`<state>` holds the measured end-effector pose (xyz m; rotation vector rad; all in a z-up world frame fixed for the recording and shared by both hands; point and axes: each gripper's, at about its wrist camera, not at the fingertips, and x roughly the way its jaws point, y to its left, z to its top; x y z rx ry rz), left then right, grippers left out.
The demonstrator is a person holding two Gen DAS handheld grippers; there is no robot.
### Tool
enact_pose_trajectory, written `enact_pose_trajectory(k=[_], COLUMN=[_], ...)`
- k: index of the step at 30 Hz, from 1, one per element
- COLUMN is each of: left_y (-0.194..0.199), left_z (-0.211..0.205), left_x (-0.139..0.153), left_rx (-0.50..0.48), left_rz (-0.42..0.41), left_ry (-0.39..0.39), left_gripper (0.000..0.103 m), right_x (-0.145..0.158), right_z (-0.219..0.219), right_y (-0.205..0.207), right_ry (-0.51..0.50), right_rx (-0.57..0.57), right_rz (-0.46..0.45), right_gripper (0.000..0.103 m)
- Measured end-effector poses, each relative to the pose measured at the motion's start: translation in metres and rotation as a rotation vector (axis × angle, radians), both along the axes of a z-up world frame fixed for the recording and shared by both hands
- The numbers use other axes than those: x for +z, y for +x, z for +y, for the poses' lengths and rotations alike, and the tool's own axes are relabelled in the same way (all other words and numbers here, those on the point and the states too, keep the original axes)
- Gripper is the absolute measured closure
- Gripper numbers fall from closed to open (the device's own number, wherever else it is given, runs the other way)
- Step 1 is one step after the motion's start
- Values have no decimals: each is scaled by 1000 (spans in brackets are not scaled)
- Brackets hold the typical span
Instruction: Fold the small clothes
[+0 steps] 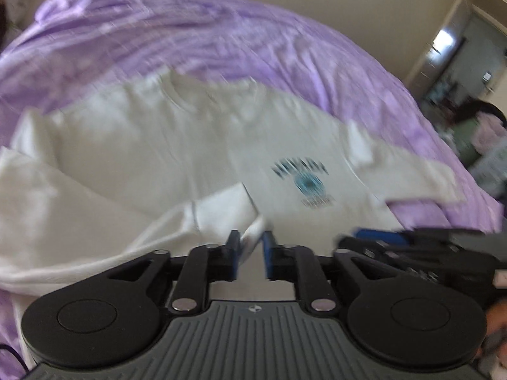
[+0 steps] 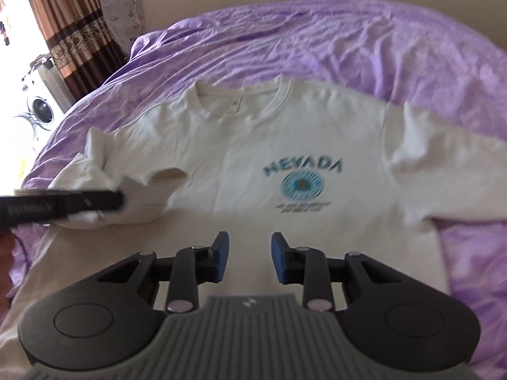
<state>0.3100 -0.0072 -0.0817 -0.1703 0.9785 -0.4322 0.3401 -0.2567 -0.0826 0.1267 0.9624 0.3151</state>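
Observation:
A cream T-shirt [image 2: 253, 133] with a blue NEVADA print [image 2: 302, 171] lies face up on the purple bed sheet [image 2: 317, 38]. In the left wrist view the shirt [image 1: 177, 145] is motion-blurred. My left gripper [image 1: 252, 237] is open, its blue pads a little apart. The hem of the shirt's folded-in sleeve [image 1: 221, 212] lies loose between them, against the left pad. In the right wrist view a black finger [image 2: 95, 201] of that gripper reaches over the bunched sleeve [image 2: 104, 164]. My right gripper [image 2: 248, 239] hangs open over the shirt's lower half, nothing between its pads.
A brown curtain [image 2: 73, 22], a patterned pillow [image 2: 123, 3] and a washing machine [image 2: 39, 107] stand beyond the bed's left side. A doorway [image 1: 459, 63] and a blurred figure [image 1: 484, 126] show at the right. Purple sheet surrounds the shirt.

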Motion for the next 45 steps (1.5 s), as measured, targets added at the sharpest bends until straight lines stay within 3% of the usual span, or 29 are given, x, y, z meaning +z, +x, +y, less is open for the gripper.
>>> enact_pose_trajectory(k=[2,6,12,17,21,23,24,25,28,35,39,42,45], left_y=[-5,-22,-34,-36,-39,-41,-42,-42,-40,-26,-18,-9,4], left_z=[2,24,84,140,179,199,207,215,231,241,237,229,220], left_x=[-4,6,33,41,43,44,44,45,44,37,37,34,24], left_rx=[-53,-46,87,226,310,346,363,380,424,467,462,454,445], left_rz=[43,21,-78,-86,-79,-83,-88,-94,-92,-84,-91,-90,-63], left_ry=[-26,-11,85,114,131,133,128,123,111,71,38,24,0], left_gripper=[66,63,63,63,63,63,63,63,63,63,63,63,63], right_x=[-3,-4,-17,-43,-70,-76,-76,-73,-39,111,188,221,211], right_z=[4,7,19,45,51,56,59,63,77,123,117,91,55], right_y=[0,3,16,23,31,33,33,33,33,48,58,65,79], right_ry=[29,98,267,308,367,374,365,346,269,219,215,171,102], right_rx=[12,9,-16,-27,-110,-129,-129,-127,-92,105,104,46,-42], right_rz=[25,69,210,309,372,386,382,378,298,-48,-237,-330,-323], right_gripper=[77,76,71,71,71,79,97,101,102,102,102,102,102])
